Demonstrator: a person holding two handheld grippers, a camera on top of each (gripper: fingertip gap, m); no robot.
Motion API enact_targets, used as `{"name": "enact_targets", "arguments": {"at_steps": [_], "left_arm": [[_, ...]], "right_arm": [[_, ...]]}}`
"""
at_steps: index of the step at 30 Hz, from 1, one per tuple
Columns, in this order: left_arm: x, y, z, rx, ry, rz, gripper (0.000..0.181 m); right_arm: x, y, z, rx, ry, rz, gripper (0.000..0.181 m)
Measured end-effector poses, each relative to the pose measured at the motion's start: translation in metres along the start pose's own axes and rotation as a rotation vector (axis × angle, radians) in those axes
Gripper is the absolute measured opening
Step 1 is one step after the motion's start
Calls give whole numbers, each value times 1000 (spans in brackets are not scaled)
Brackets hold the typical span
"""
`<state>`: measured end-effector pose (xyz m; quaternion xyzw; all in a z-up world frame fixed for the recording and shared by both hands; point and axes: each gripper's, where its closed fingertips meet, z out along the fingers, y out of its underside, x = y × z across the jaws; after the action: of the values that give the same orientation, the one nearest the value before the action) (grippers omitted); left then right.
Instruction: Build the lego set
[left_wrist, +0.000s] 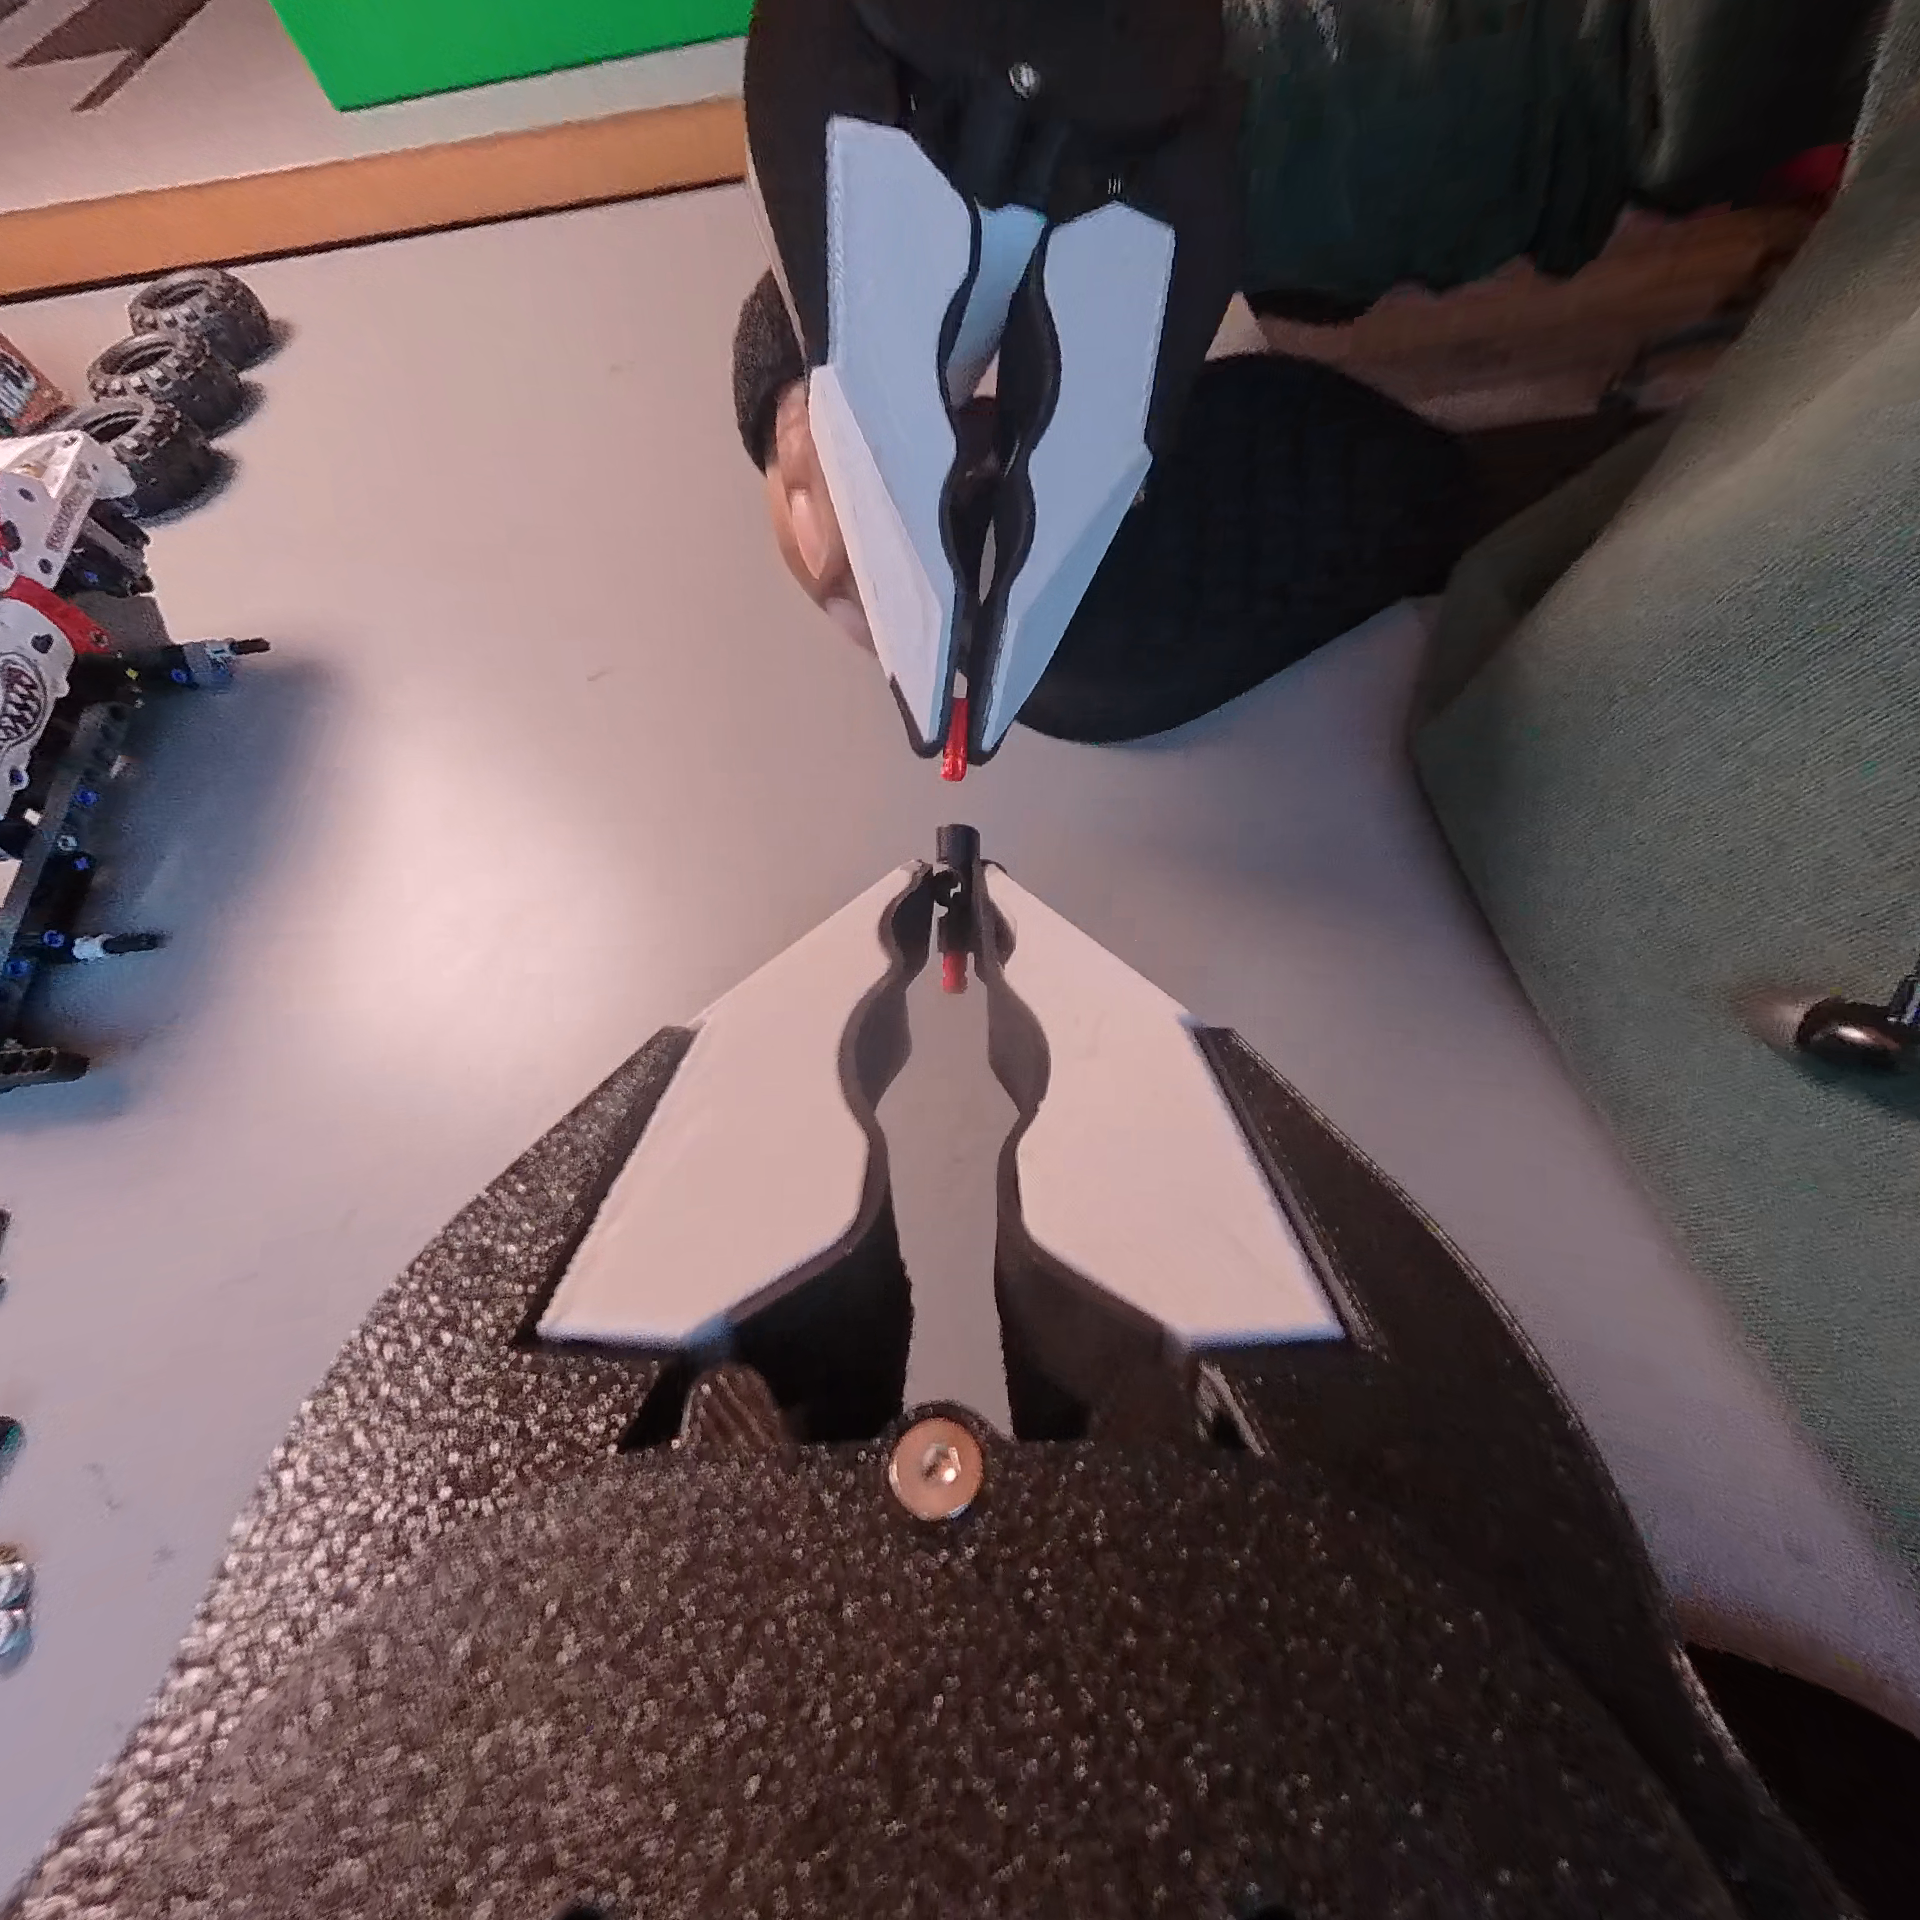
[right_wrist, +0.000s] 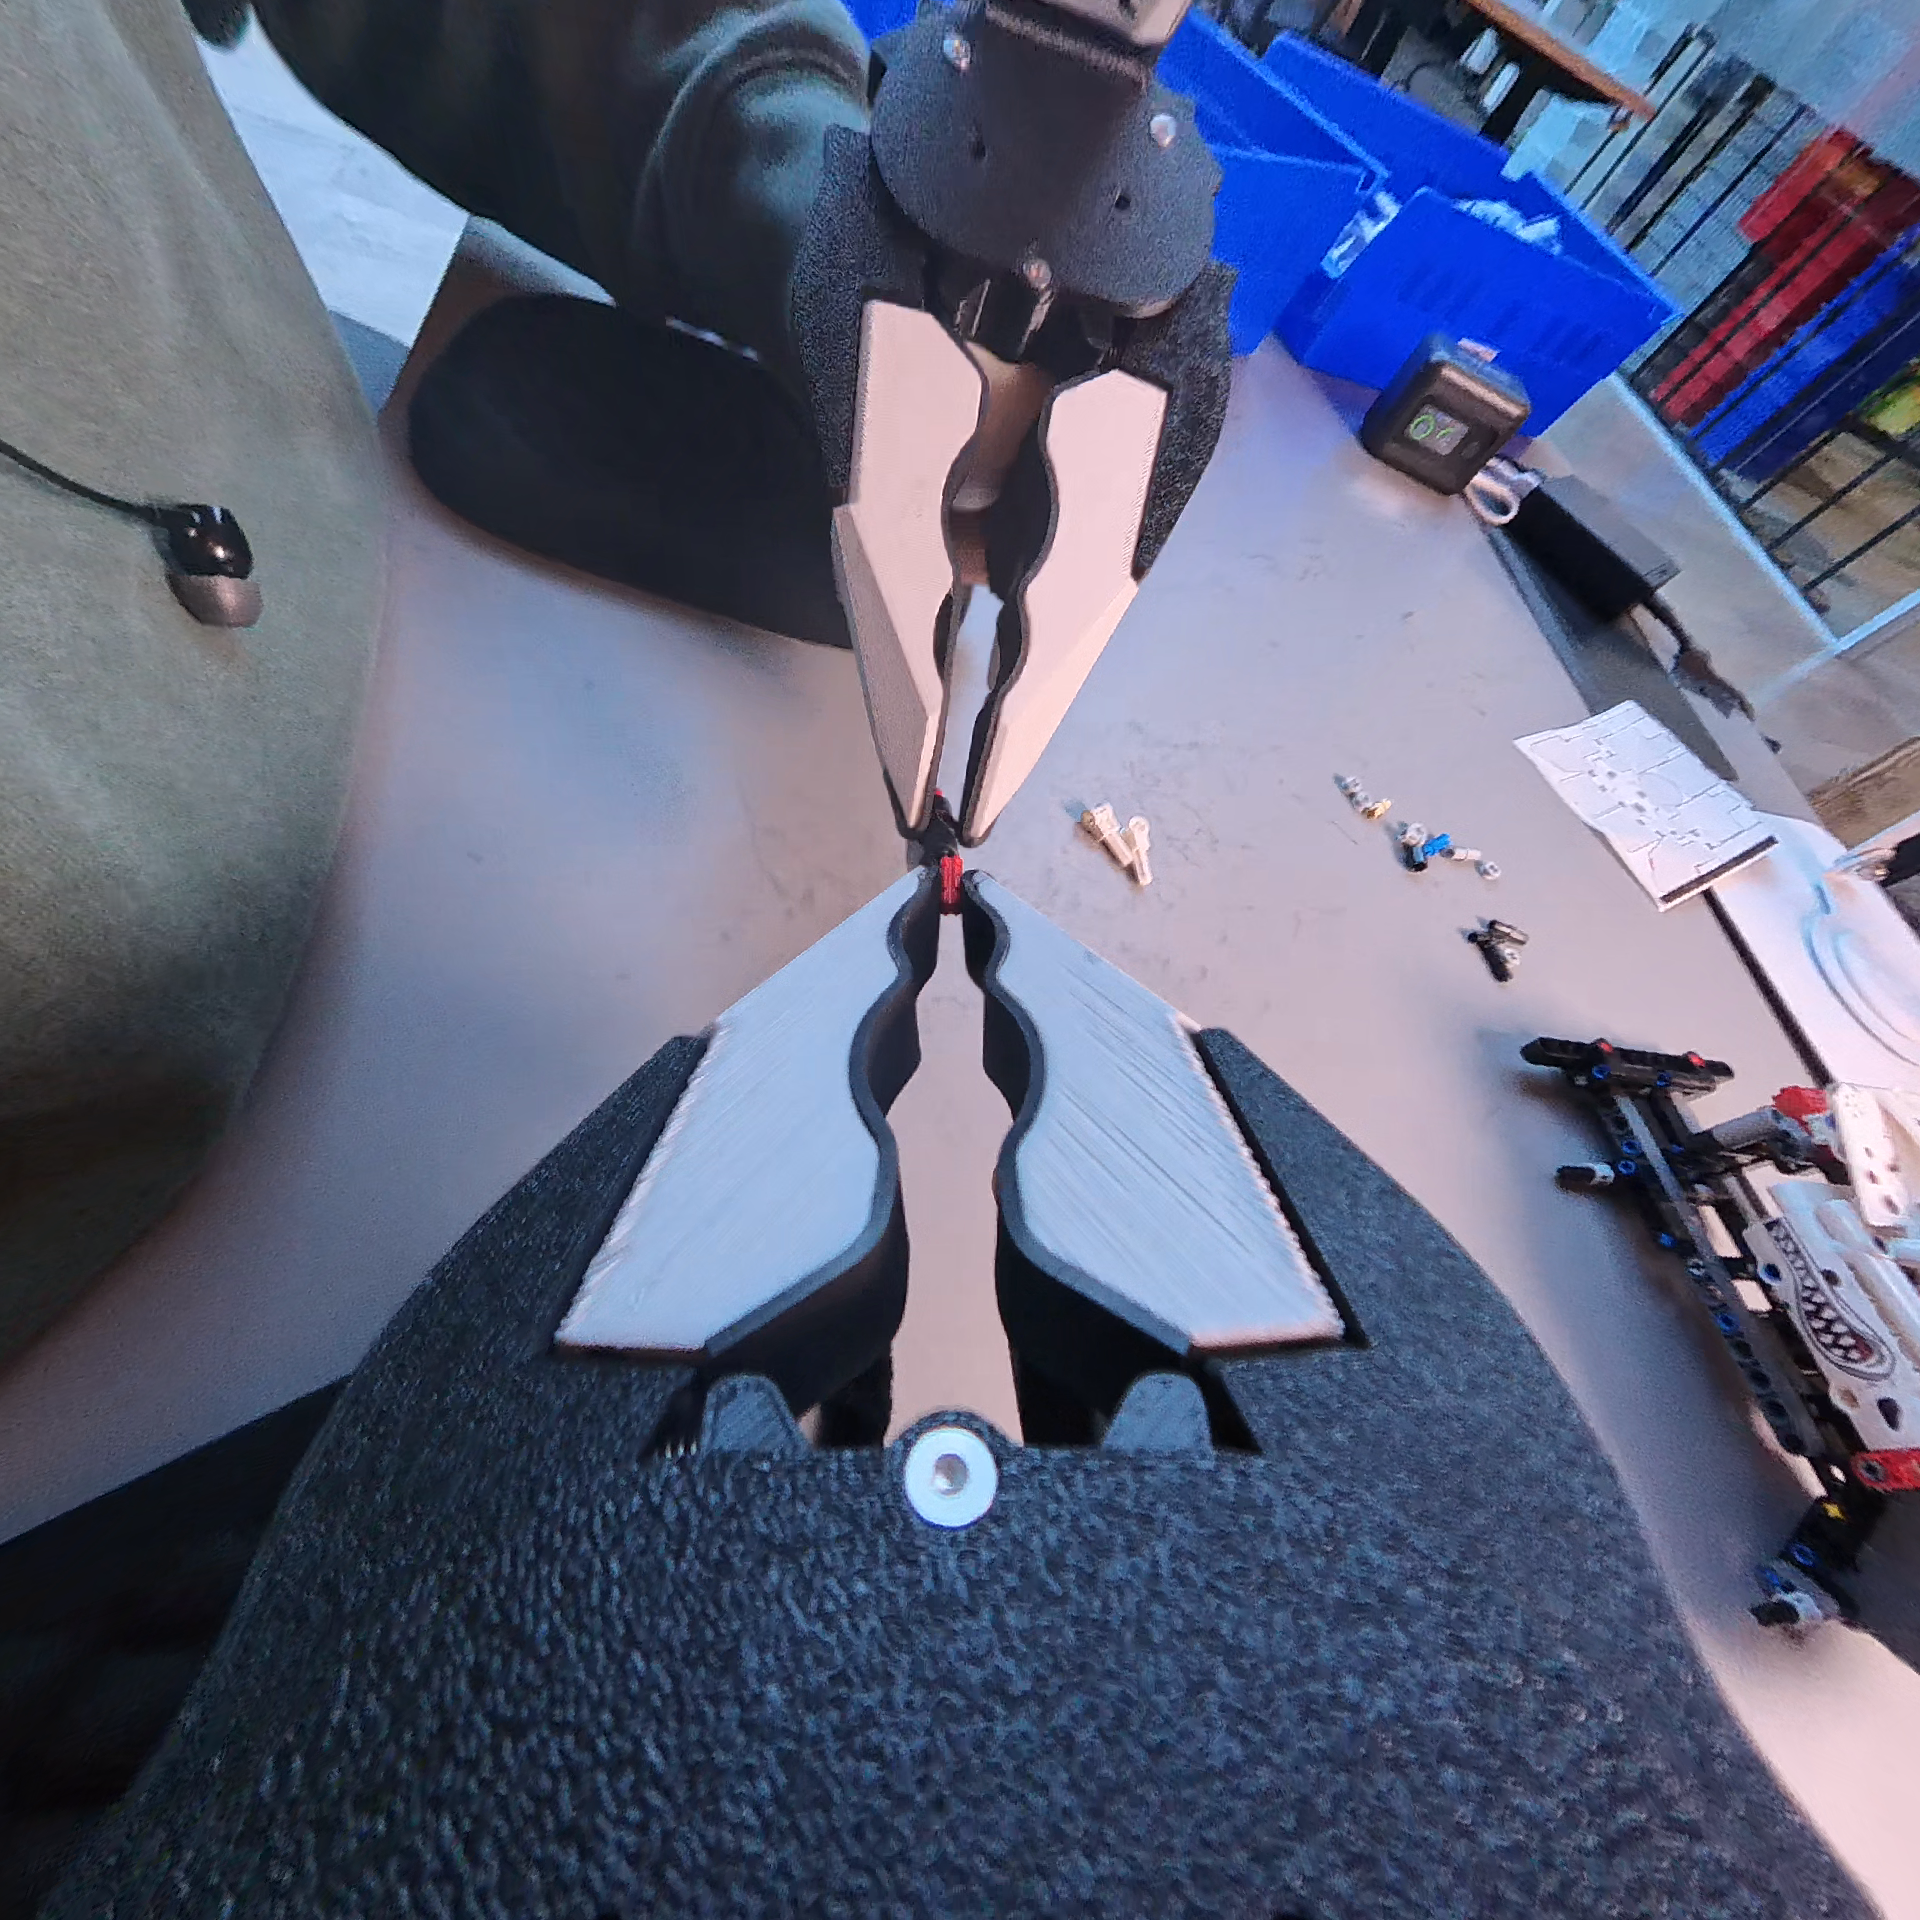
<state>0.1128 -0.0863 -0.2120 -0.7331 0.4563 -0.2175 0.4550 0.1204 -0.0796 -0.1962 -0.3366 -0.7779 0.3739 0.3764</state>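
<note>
My left gripper (left_wrist: 956, 883) is shut on a small black connector (left_wrist: 956, 844) with a red pin end (left_wrist: 950, 971) showing behind it between the fingers. My right gripper (left_wrist: 953, 727) faces it tip to tip and is shut on a short red pin (left_wrist: 953, 756). In the left wrist view a small gap separates the red pin from the black connector. In the right wrist view my right gripper (right_wrist: 945, 891) holds the red pin (right_wrist: 948, 873) right at the tips of my left gripper (right_wrist: 940, 823). Both are held above the grey table (left_wrist: 416, 727).
A part-built white and black lego truck (left_wrist: 42, 582) (right_wrist: 1766, 1247) lies on the table, with black tyres (left_wrist: 177, 353) beside it. Loose small parts (right_wrist: 1434, 847), a paper sheet (right_wrist: 1642, 800), a black device (right_wrist: 1444, 416) and blue bins (right_wrist: 1455, 260) lie farther off. A person's torso (left_wrist: 1662, 727) is close. Left and right tips are no more than a few centimetres apart.
</note>
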Motion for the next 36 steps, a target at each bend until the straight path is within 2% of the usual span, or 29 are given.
{"name": "enact_targets", "arguments": {"at_steps": [5,7,17,24,30,36], "left_arm": [[1,33,20,-224,-31,123,4],[2,40,24,-272,-22,147,4],[7,52,24,-356,22,91,12],[9,54,25,-392,69,-47,12],[13,48,23,-373,-24,170,9],[33,47,15,-363,-85,454,8]], "right_arm": [[-10,26,8,-149,-53,-38,3],[-11,38,11,-205,-57,-65,3],[-10,47,16,-239,-69,-67,3],[-7,46,15,-222,-56,-70,2],[-10,42,13,-199,-58,-77,3],[-19,41,15,-213,-109,-114,3]]}}
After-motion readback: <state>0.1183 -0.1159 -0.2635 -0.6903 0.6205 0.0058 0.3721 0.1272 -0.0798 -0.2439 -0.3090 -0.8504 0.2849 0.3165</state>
